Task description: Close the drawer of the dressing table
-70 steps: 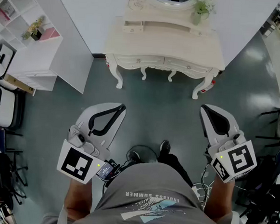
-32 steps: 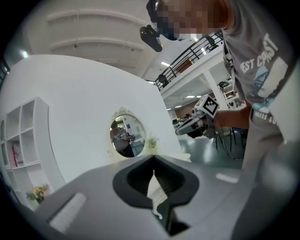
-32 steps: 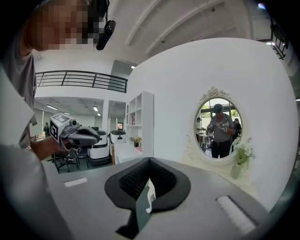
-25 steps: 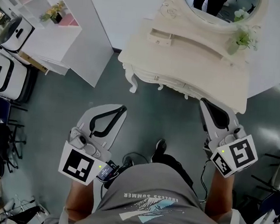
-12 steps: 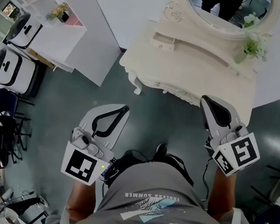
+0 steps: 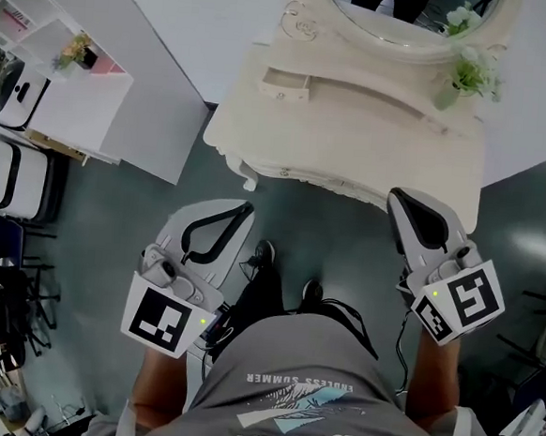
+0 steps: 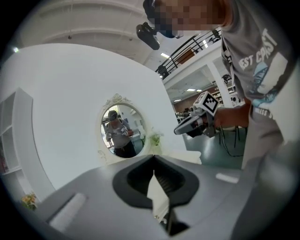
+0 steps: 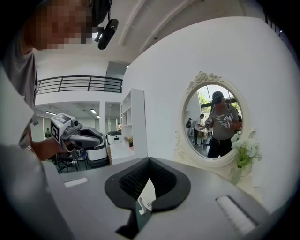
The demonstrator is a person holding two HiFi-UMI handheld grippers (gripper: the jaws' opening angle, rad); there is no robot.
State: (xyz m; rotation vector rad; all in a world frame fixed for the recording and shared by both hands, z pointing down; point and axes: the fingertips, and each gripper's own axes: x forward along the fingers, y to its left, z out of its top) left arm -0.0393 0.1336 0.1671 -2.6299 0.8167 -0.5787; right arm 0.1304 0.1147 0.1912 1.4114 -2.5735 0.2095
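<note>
the cream, carved-wood dressing table (image 6: 355, 134) stands against the white wall straight ahead of both pairs of fingers, with its oval framed mirror (image 6: 402, 11) at the back; the person seems to have squared up to it so the upper shelf is within reach. the grey left gripper (image 6: 236, 215) hangs over the grey floor, short of the table's front edge. the grey right gripper (image 6: 403, 208) is further forward, its tip over that front edge as seen from the head view, though its height above the top cannot be told. both pairs of fingers are pressed together at the tips with nothing between them, only a thin slit behind the tips showing pale furniture in each gripper view. that fits the job, since a drawer front probably needs a blunt closed tip to push with, not a grasp. the small cream drawer with a round knob (image 6: 285, 84) juts out of the left end of the raised shelf, beyond the left fingers and a little to their right, and well beyond and to the left of the right fingers. neither gripper touches it, so the push is not yet begun. a slim vase of white flowers (image 6: 450, 90) stands beyond the right fingers, near the mirror, and is best kept clear of.
</note>
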